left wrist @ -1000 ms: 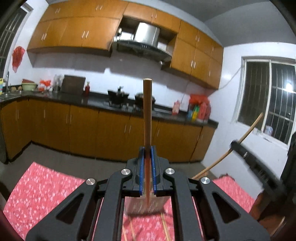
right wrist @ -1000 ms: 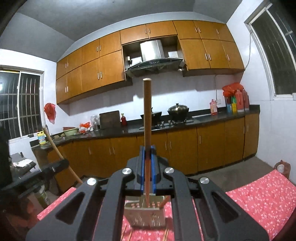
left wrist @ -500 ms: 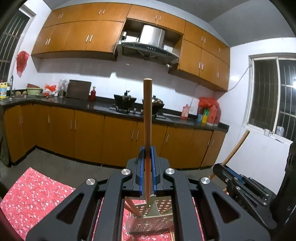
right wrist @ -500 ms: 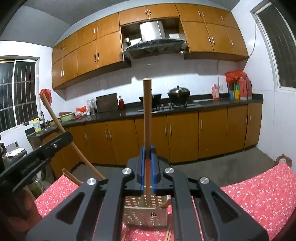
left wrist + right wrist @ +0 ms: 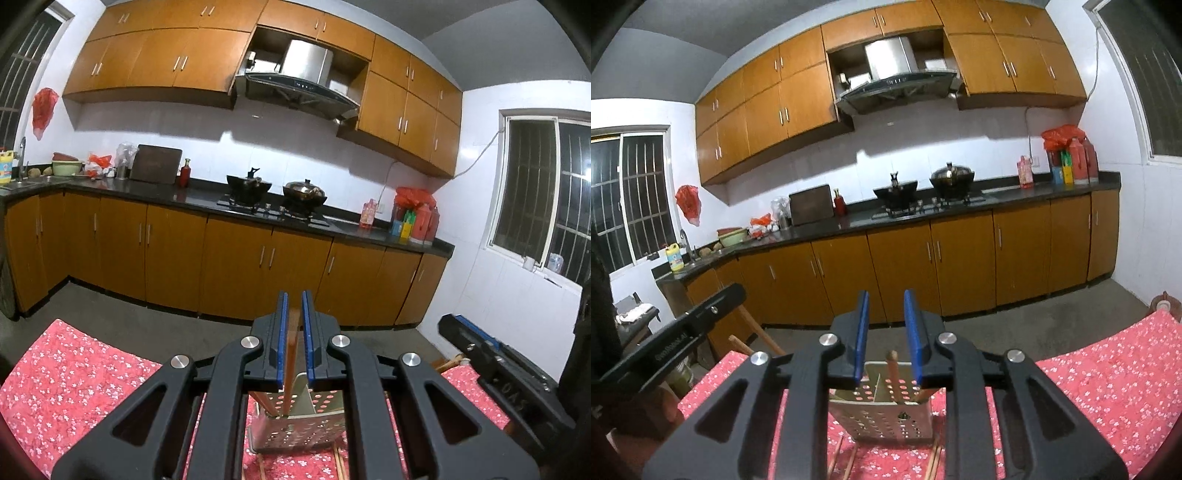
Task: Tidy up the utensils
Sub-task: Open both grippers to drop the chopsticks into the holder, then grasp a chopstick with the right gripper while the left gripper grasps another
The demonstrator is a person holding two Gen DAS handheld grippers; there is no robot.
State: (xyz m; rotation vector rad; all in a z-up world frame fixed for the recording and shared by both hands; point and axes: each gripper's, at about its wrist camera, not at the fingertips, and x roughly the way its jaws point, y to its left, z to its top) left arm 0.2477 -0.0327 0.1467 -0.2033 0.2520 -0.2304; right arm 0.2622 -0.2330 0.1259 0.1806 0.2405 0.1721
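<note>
The right stick [image 5: 893, 369] now stands loose in the holder [image 5: 882, 417], leaning a little, its top low between and beyond the blue pads; a second ago it rose high above them, gripped. The right claw [image 5: 886, 295] has just been opening and is released: both pads stand clear of the stick, one on each side of it. The left stick [image 5: 293, 354] has also dropped far: before, it towered over the pads, and now its top sits between them while its lower end reaches into the holder [image 5: 303, 424]. The left claw [image 5: 293, 299] is clenched, its pads as narrow as before with the stick between them. One more stick [image 5: 264, 402] leans in the holder's left part. The holder, a perforated metal box, lies just below and ahead of both claws and shows larger and higher than a second ago. It stands on the red flowered cloth [image 5: 1108, 369], with thin chopsticks [image 5: 836, 458] lying on the cloth at its foot. Each claw appears at the edge of the other's view, near it
</note>
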